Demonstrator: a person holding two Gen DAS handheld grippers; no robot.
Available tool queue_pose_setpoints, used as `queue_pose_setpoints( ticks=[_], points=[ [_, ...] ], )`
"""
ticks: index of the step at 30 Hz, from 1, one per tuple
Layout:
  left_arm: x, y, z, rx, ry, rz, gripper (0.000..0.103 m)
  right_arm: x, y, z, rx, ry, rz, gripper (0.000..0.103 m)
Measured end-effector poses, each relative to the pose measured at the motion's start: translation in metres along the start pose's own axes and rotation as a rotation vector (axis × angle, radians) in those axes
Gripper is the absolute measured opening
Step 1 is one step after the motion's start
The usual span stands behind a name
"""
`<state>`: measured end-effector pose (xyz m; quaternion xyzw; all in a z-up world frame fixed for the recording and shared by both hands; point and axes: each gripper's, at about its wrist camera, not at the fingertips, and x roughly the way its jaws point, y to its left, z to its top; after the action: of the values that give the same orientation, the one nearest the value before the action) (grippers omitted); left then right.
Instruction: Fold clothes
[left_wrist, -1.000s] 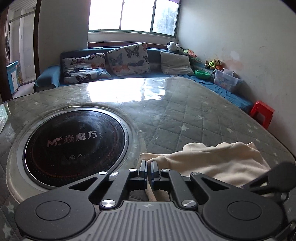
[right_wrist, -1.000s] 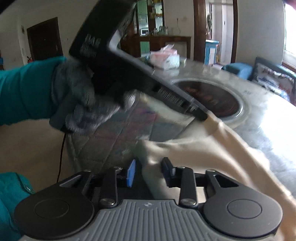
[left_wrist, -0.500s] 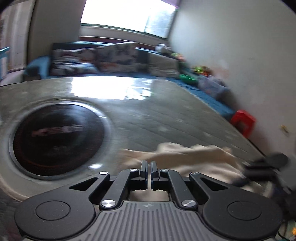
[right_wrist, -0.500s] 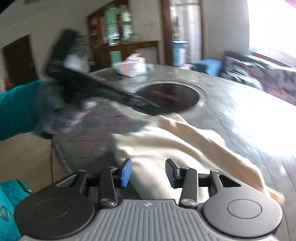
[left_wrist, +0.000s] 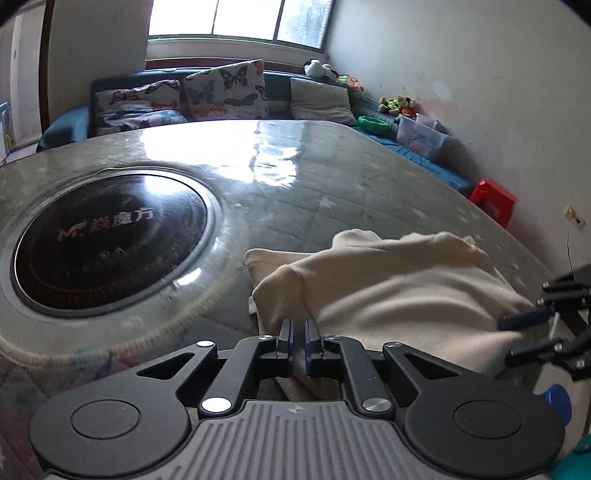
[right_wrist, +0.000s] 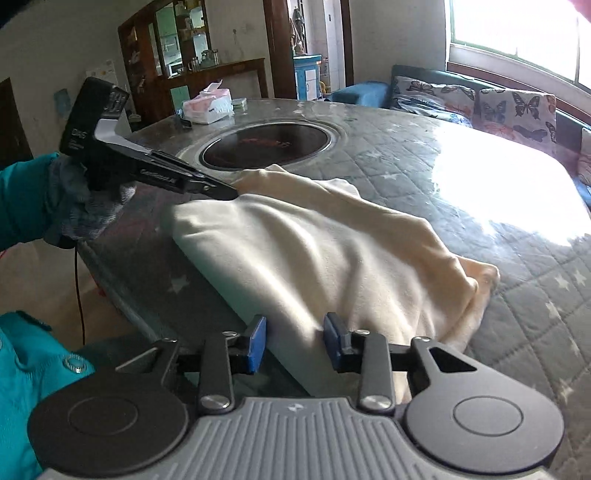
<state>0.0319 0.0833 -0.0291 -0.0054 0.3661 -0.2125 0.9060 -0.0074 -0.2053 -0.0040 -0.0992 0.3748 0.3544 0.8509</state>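
Pinching near-left corner of cream garment (left_wrist: 399, 295), left gripper (left_wrist: 299, 328) clamped tight on cloth fold. Right gripper (right_wrist: 294, 341) jaws just been closing, gap remains, near edge of garment between blue pads (right_wrist: 256, 343); cannot tell if pads press cloth. Garment lies bunched on near part of quilted table cover (right_wrist: 424, 162). Gloved hand (right_wrist: 79, 199) in teal sleeve holds left gripper. Round black induction hob (left_wrist: 107, 243) farther left. Tissue box (right_wrist: 208, 107), butterfly cushions (left_wrist: 225, 90) far.

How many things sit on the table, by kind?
Garment: 1
Cooktop: 1
Tissue pack: 1
Total: 3, plus small items near the tissue pack, too small to count.
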Motion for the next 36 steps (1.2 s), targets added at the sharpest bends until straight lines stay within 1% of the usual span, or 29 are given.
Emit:
queue_pose_setpoints(
  ticks=[2,4,6,9,12,15,18,19,21,24,28,32,36],
  points=[
    [-0.004,-0.006,-0.001,0.015,0.005,0.003,0.008,-0.005,-0.001,0.0,0.004,0.005,0.001,0.033],
    [-0.006,-0.012,0.0,0.024,0.008,0.008,0.008,-0.013,-0.008,0.003,0.052,-0.001,0.014,0.032],
    [-0.01,-0.017,0.006,0.032,-0.01,0.012,0.008,-0.021,-0.015,0.006,0.094,-0.012,0.015,0.032],
    [-0.013,-0.029,0.018,0.042,-0.05,-0.032,0.008,-0.027,-0.03,0.014,0.125,-0.05,-0.052,0.032],
    [-0.003,-0.053,0.022,0.072,-0.05,-0.096,0.008,-0.017,-0.047,0.019,0.167,-0.069,-0.116,0.031],
    [0.011,-0.079,0.02,0.124,-0.036,-0.155,0.008,-0.002,-0.063,0.022,0.209,-0.082,-0.142,0.026],
    [0.023,-0.101,0.013,0.175,-0.019,-0.195,0.008,0.011,-0.075,0.022,0.246,-0.078,-0.177,0.021],
    [0.027,-0.106,0.01,0.183,-0.009,-0.208,0.008,0.015,-0.082,0.02,0.266,-0.074,-0.187,0.015],
    [0.033,-0.112,0.004,0.191,0.013,-0.217,0.008,0.019,-0.091,0.019,0.298,-0.076,-0.198,0.015],
    [0.028,-0.11,0.004,0.174,-0.003,-0.219,0.008,0.015,-0.089,0.026,0.282,-0.089,-0.219,0.016],
    [0.025,-0.095,0.017,0.135,-0.035,-0.174,0.008,0.014,-0.074,0.043,0.215,-0.12,-0.186,0.016],
    [0.033,-0.074,0.029,0.081,-0.045,-0.088,0.008,0.034,-0.066,0.06,0.184,-0.101,-0.16,0.015],
    [0.048,-0.054,0.04,0.026,-0.027,-0.011,0.008,0.057,-0.066,0.066,0.172,-0.066,-0.196,0.015]
  ],
)
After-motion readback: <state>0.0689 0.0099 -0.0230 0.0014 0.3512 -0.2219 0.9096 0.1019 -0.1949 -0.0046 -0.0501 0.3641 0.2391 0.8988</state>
